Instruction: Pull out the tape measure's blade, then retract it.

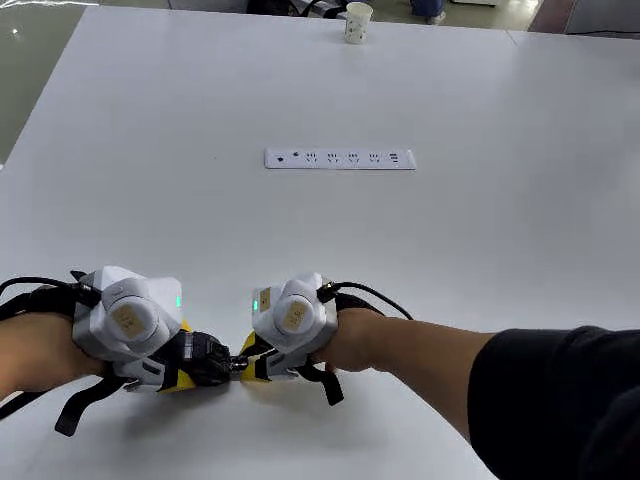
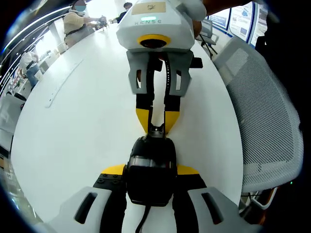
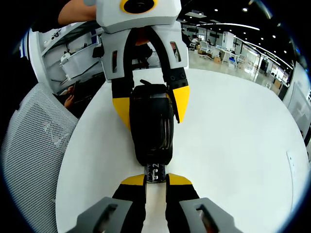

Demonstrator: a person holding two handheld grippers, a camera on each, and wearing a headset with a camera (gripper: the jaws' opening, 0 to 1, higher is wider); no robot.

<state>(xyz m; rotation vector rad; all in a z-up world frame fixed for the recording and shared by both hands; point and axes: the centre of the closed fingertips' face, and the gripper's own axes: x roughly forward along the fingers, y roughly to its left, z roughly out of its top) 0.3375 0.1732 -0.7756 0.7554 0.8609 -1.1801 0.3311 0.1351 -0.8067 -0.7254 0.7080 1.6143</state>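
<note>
A black tape measure (image 1: pixel 208 358) lies low over the white table near its front edge. My left gripper (image 2: pixel 150 171) is shut on its case (image 2: pixel 151 167), yellow fingertips on either side. My right gripper (image 3: pixel 155 180) faces it head-on and is shut on the blade's end (image 3: pixel 155 173), where only a short marked stub sticks out of the case (image 3: pixel 151 127). In the head view the left gripper (image 1: pixel 192 368) and the right gripper (image 1: pixel 248 366) nearly touch, with the blade's tip (image 1: pixel 238 363) between them.
A white power strip (image 1: pixel 340 158) lies mid-table. A paper cup (image 1: pixel 358 22) stands at the table's far edge (image 1: pixel 200 12). A grey mesh chair (image 2: pixel 265 121) sits beside the table. People are at the distant end of the room.
</note>
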